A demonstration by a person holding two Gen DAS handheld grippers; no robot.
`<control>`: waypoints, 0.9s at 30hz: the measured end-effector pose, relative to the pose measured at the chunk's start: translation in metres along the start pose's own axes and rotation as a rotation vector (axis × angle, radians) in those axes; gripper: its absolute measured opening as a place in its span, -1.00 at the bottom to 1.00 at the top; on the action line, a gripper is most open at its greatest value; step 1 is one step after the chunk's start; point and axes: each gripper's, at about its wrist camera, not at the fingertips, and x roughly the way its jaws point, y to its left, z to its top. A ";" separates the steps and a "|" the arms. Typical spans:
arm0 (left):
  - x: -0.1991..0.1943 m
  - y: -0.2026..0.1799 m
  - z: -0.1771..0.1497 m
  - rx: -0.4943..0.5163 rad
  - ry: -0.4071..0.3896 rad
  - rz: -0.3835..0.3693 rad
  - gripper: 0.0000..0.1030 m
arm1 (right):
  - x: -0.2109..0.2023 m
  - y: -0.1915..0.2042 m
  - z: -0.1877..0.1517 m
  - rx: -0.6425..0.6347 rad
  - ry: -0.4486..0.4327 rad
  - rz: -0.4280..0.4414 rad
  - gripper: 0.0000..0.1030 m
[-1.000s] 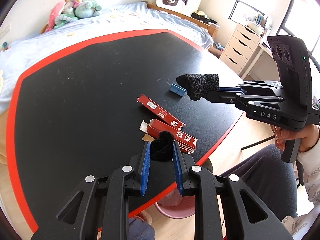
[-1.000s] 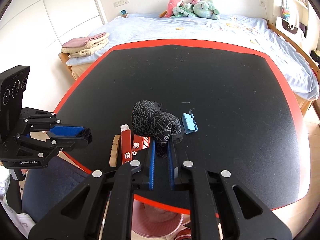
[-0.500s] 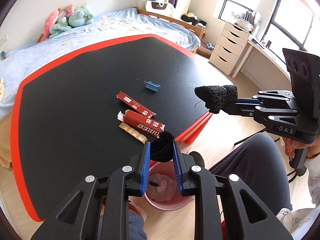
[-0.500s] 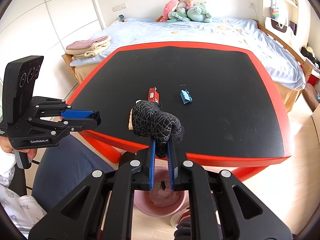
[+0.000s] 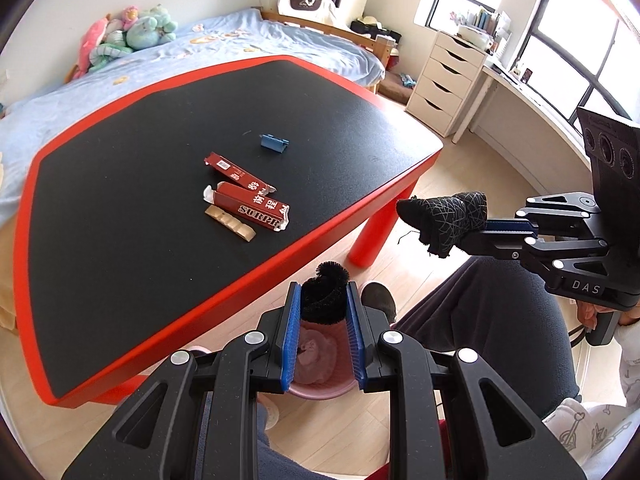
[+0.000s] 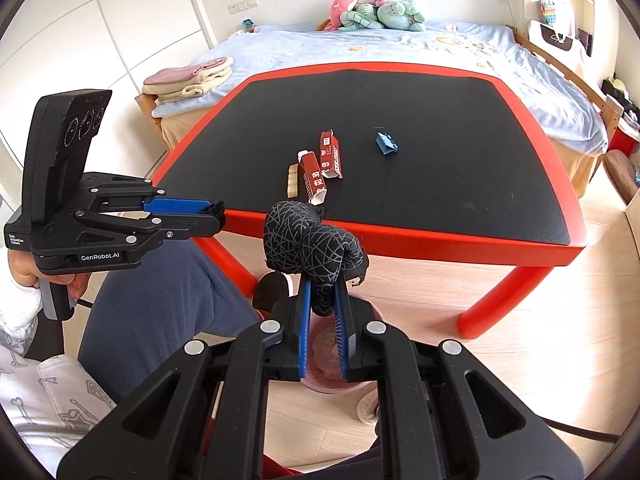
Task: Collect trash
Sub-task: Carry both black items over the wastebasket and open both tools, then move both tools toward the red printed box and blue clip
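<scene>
Currently, from my seat at the remote end, largest thing first:

Table: black top with a red rim and red legs, standing off the foot of a blue bed; both my grippers hang past its near edge, over the floor.

Pink bin: on the wooden floor just beside the table's near edge, under both grippers, with pinkish crumpled stuff inside.

Right gripper: I have its jaws clamped on a black sock with a grey web pattern, which bulges out ahead of the blue pads, above the bin.

Left gripper: jaws clamped on a fuzzy black wad, held right over the bin's mouth.

Red cartons: two torn red boxes with white print lying on the table top, touching or nearly so; I cannot tell which.

Beige tray: a ridged strip lying right against the nearer carton, on the side toward the table edge.

Blue scrap: a small folded blue piece alone on the table top, apart from the cartons, farther in.
</scene>
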 end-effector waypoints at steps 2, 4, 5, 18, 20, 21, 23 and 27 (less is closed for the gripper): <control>0.000 -0.003 -0.002 0.002 0.000 -0.002 -0.58 | -0.001 0.002 -0.003 0.002 0.001 0.004 -0.80; -0.002 -0.005 -0.003 0.003 -0.002 -0.002 -0.58 | -0.001 0.004 -0.005 0.000 0.000 0.009 -0.80; -0.002 -0.006 -0.003 0.004 -0.003 -0.003 -0.58 | -0.002 0.005 -0.005 -0.002 0.000 0.012 -0.80; -0.001 -0.005 -0.004 -0.022 -0.016 -0.005 0.79 | 0.001 -0.001 -0.010 0.030 -0.006 -0.008 0.68; -0.001 -0.003 -0.003 -0.031 -0.017 0.008 0.79 | 0.000 -0.003 -0.010 0.031 -0.016 -0.037 0.77; 0.000 -0.001 -0.003 -0.036 -0.009 0.024 0.82 | 0.002 -0.003 -0.010 0.032 -0.006 -0.054 0.85; 0.000 0.002 -0.004 -0.052 -0.008 0.035 0.84 | 0.005 -0.005 -0.010 0.038 -0.001 -0.056 0.86; -0.001 0.007 -0.005 -0.067 -0.004 0.054 0.85 | 0.008 -0.006 -0.011 0.050 0.006 -0.048 0.91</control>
